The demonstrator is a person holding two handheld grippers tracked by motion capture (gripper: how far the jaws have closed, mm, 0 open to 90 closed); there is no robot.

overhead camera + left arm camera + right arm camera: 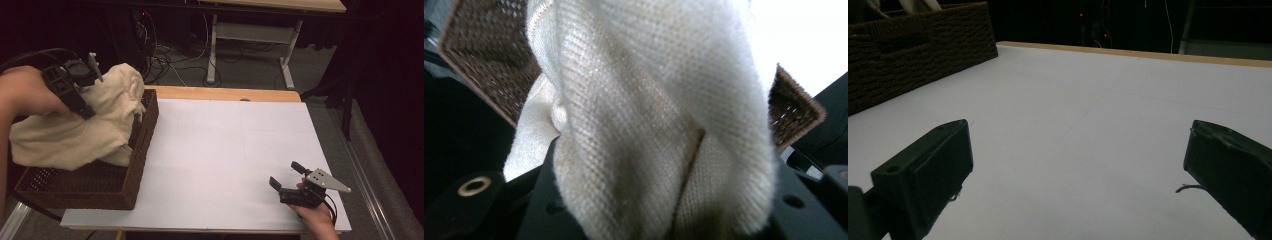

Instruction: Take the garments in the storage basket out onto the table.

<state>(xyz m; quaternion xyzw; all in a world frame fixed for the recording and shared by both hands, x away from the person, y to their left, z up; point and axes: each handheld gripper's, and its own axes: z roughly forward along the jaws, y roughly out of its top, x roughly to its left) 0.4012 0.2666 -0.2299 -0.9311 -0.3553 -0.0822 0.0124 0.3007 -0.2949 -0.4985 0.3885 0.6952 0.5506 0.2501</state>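
Your left gripper (92,95) is clamped on a cream knitted cloth (75,130), thick, soft and bunched, hanging in folds over the dark wicker basket (100,192) at the table's (225,150) left edge. Your right gripper (290,177) rests near the front right corner, jaws spread wide with nothing between them.

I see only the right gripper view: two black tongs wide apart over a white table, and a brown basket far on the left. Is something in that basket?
Observer: Yes. In the high view a cream knitted cloth hangs out of the basket, partly lifted above its rim.
Operator: What lifts it?
Observer: The left tongs are closed on the cloth; in the left gripper view its fabric bunches between the jaws.
Operator: And where does my right gripper stand on the table?
Observer: The right tongs are near the front right corner of the white table, open, with nothing between them.
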